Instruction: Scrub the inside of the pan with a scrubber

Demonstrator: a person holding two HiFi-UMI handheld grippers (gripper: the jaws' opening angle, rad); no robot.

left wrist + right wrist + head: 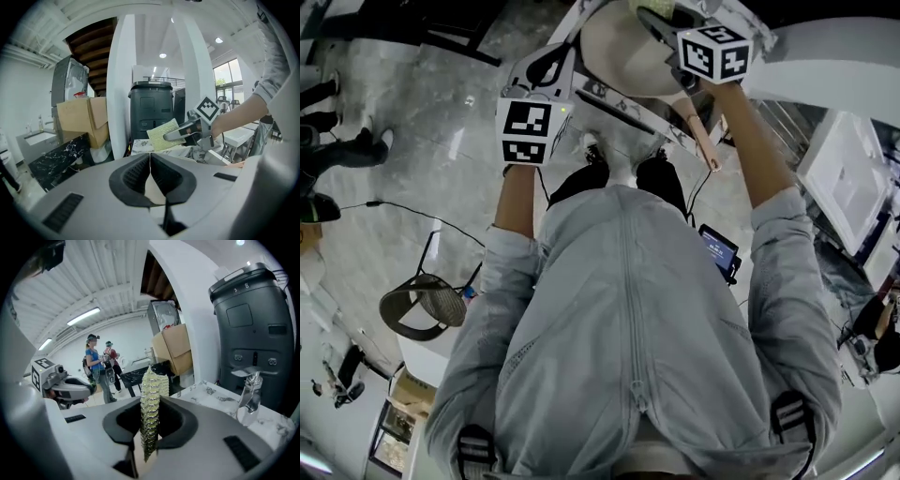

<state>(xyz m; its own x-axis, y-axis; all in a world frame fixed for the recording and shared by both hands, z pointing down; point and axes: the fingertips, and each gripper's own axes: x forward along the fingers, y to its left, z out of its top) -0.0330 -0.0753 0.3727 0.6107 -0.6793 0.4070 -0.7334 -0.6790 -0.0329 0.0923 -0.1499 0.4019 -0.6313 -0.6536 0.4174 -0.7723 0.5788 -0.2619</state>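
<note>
Jacket: grey, zipped, we saw it nearest.
Left gripper: we found its jaws pinching the beige pan rim.
Right gripper: clamped on yellow-green scrubber.

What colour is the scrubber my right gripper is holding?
Pale yellow-green, with a fine woven texture. The scrubber shows flat-on best in the left gripper view.

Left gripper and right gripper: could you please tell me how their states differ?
The right gripper is clamped on a yellow-green scrubber, held edge-on; the left gripper holds nothing. The left gripper's jaws meet directly, while the right gripper's jaws are parted slightly by the scrubber. Both are closed.
</note>
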